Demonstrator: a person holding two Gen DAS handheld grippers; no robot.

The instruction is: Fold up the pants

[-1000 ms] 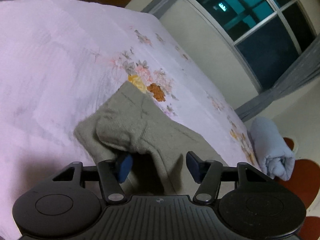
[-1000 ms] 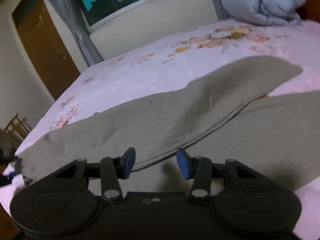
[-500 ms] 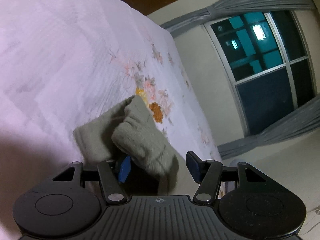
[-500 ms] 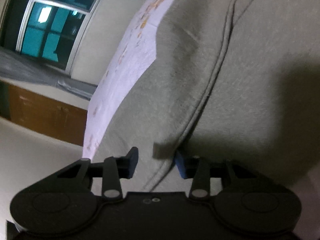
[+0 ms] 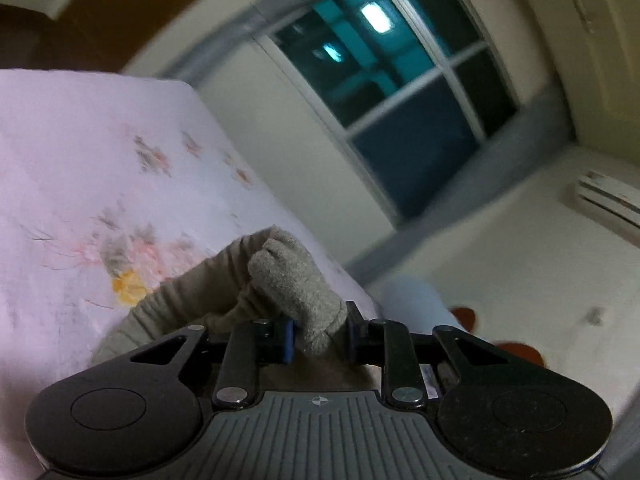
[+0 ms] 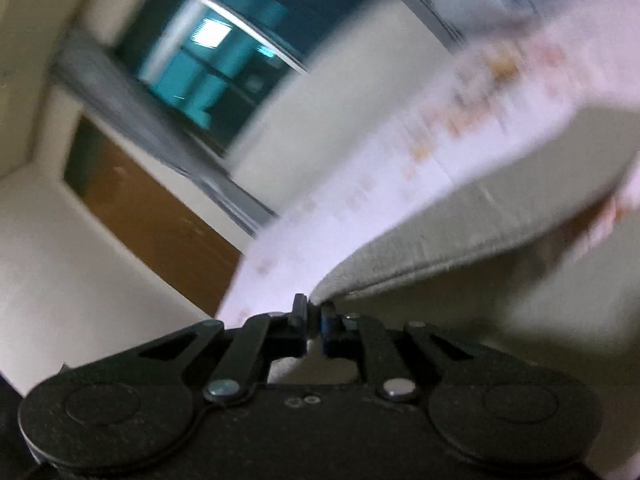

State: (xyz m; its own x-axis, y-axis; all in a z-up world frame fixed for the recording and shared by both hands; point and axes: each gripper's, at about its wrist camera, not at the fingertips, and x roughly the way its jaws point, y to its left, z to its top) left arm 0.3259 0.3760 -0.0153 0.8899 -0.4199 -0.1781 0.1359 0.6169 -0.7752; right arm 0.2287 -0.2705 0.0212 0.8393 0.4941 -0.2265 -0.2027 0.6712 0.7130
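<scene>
Grey-green fleece pants (image 5: 280, 280) lie on a pink flowered bed sheet (image 5: 80, 152). My left gripper (image 5: 319, 338) is shut on a thick bunched fold of the pants, which sticks up between its blue pads, with the ribbed waistband trailing to the left. In the right wrist view my right gripper (image 6: 314, 320) is shut on the thin edge of the pants (image 6: 480, 220). From there the cloth stretches away to the upper right, lifted off the sheet (image 6: 400, 152). Both views are blurred by motion.
A dark window (image 5: 400, 92) with grey curtains sits in the pale wall behind the bed. A rolled light-blue blanket (image 5: 412, 300) lies past the pants. A wall air conditioner (image 5: 608, 204) hangs at the right. A brown door (image 6: 152, 208) stands left of the bed.
Both grippers have closed on the pants and risen, lifting the cloth off the sheet. Both views have tilted up toward the window and wall.
</scene>
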